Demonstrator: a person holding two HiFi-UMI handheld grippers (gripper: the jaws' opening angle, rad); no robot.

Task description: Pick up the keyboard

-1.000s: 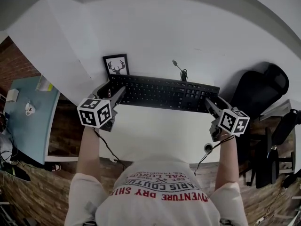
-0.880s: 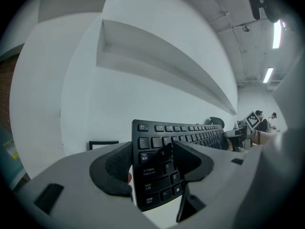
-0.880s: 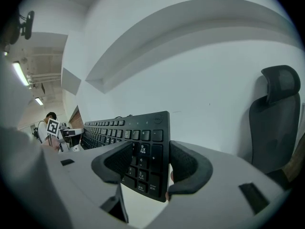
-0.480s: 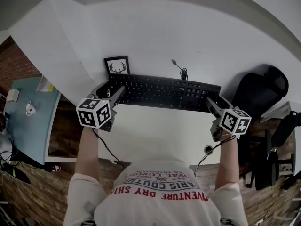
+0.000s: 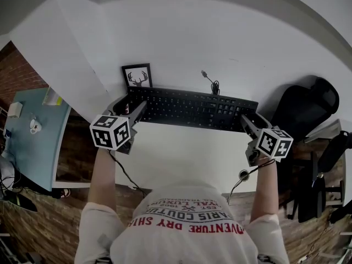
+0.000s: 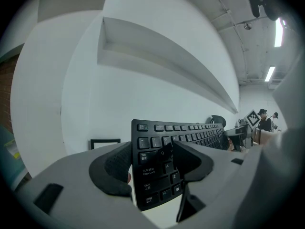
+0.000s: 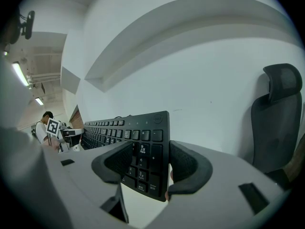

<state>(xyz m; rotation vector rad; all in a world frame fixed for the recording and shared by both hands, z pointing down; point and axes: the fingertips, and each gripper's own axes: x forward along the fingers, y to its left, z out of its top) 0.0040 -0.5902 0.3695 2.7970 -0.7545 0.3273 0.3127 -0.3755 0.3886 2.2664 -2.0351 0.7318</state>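
Note:
A black keyboard point(image 5: 192, 109) lies across the far part of the white desk point(image 5: 187, 153), its cable point(image 5: 210, 82) coiled behind it. My left gripper point(image 5: 133, 110) is shut on the keyboard's left end, and my right gripper point(image 5: 246, 122) is shut on its right end. In the left gripper view the jaws of the left gripper point(image 6: 152, 168) press the keyboard point(image 6: 190, 136) from both sides near the Caps Lock key. The right gripper point(image 7: 150, 163) clamps the number-pad end of the keyboard point(image 7: 109, 128), whose lower edge shows white desk beneath it.
A small framed deer picture point(image 5: 136, 76) leans against the white wall just behind the keyboard's left end. A black office chair point(image 5: 300, 106) stands to the right of the desk. A teal table point(image 5: 30, 125) sits far left, past brick floor.
The keyboard and both grippers have shifted very slightly away from me and to the right. Both grips look unchanged.

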